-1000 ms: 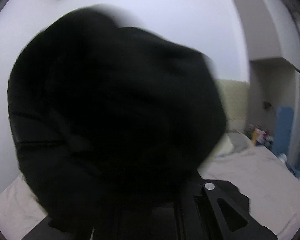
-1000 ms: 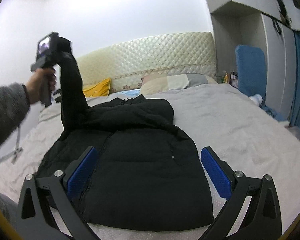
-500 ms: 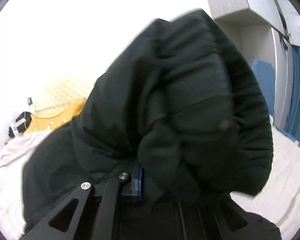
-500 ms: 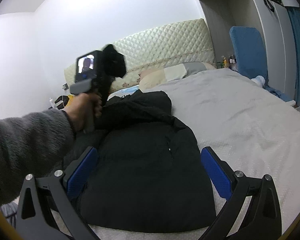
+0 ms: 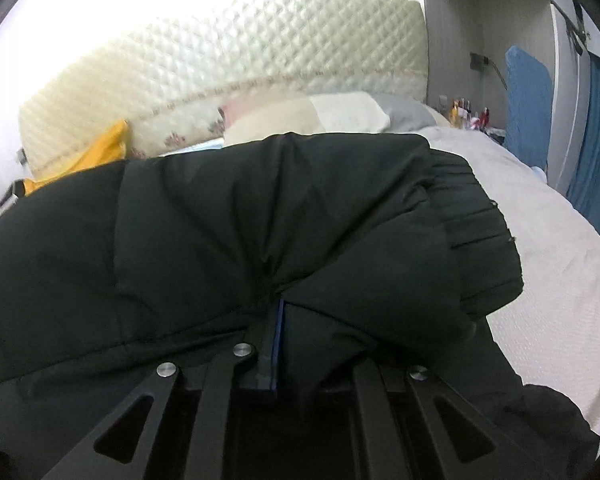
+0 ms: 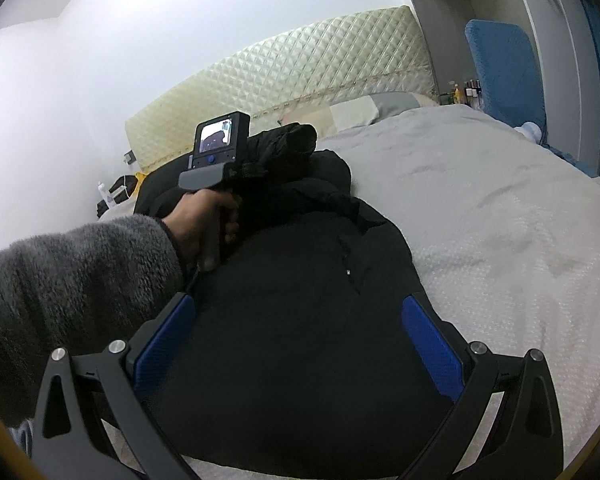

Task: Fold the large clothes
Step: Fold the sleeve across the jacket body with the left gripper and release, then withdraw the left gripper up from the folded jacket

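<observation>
A black puffer jacket (image 6: 300,312) lies spread on the bed, hem toward me. My left gripper (image 6: 256,164) is shut on the jacket's sleeve near its ribbed cuff (image 5: 476,232) and holds it low over the jacket's chest. In the left wrist view the sleeve (image 5: 228,216) drapes over the fingers and hides most of them; one blue pad (image 5: 277,344) shows. My right gripper (image 6: 296,344) is open and empty, hovering above the jacket's lower half, its blue pads (image 6: 432,344) wide apart.
The bed's white cover (image 6: 500,216) spreads to the right of the jacket. A quilted cream headboard (image 6: 300,68) and pillows (image 6: 352,112) are at the far end. A yellow cloth (image 5: 88,156) lies far left. A blue chair (image 6: 504,72) and curtain stand at the right.
My left gripper has swung the sleeve down from high at the left to low over the jacket's chest. My right gripper has stayed open above the hem.
</observation>
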Demonstrator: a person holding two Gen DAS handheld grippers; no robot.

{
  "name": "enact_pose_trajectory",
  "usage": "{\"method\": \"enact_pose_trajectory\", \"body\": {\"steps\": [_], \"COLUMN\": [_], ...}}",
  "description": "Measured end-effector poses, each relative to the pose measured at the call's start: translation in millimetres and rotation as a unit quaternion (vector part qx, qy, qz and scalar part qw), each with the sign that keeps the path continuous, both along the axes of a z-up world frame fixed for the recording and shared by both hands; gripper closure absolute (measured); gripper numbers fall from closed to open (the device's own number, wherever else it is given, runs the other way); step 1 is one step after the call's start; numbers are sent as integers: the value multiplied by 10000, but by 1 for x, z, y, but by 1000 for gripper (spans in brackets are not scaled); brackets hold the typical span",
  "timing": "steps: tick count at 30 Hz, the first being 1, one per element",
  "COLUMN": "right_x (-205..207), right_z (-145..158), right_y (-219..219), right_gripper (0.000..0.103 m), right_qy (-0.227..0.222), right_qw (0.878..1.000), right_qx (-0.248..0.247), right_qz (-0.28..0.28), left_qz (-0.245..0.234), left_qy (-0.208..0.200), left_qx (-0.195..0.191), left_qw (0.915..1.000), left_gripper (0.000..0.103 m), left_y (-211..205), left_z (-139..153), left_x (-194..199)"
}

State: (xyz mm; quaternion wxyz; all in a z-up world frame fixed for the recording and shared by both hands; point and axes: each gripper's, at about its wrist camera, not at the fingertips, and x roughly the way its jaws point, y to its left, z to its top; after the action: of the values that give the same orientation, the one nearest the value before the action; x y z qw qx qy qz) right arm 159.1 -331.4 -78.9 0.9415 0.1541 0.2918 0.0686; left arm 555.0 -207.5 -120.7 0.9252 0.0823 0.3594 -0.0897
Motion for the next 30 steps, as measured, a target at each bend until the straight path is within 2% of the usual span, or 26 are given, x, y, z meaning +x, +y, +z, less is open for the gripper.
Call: {"method": "enact_pose_trajectory", "body": {"steps": [3, 6, 8, 9, 10, 11, 12, 13, 18, 25, 30], "right_x": [1, 3, 1, 0, 0, -1, -1, -2, -8, -30, -51], "right_z": [-1, -2, -1, 1, 2, 3, 3, 4, 12, 32, 49], "right_y": [4, 4, 5, 6, 6, 7, 8, 9, 14, 28, 46], "right_gripper": [0, 0, 0, 0, 0, 0, 0, 0, 0, 0, 0], "right_qy": [-18, 31, -9, -42, -68, -85, -97, -98, -244, -674, -1064], "right_qw": [10000, 9999, 9999, 9999, 9998, 9997, 9997, 9995, 9990, 9959, 9901], "right_qx": [-63, -105, -100, -138, -178, -205, -234, -273, -371, -607, -885], "right_qz": [3, -10, -16, -27, -39, -52, -66, -79, -97, 42, 247], "left_qz": [3, 80, 131, 144, 150, 167, 207, 199, 5, 34, -181], "left_qy": [-14, 4, -49, -59, -57, -51, -75, -124, -337, -871, -1068], "left_qx": [-8, -208, -263, -205, -159, -191, -228, -295, -400, -363, -676], "left_qw": [10000, 9998, 9996, 9997, 9997, 9997, 9995, 9993, 9986, 9955, 9918], "left_gripper": [93, 89, 81, 69, 51, 41, 25, 17, 16, 16, 16], "left_y": [-1, 23, 28, 24, 26, 29, 29, 35, 63, 100, 122], "left_z": [10, 27, 37, 39, 42, 47, 52, 60, 109, 181, 222], "left_x": [-12, -28, -38, -38, -45, -52, -54, -63, -107, -196, -271]}}
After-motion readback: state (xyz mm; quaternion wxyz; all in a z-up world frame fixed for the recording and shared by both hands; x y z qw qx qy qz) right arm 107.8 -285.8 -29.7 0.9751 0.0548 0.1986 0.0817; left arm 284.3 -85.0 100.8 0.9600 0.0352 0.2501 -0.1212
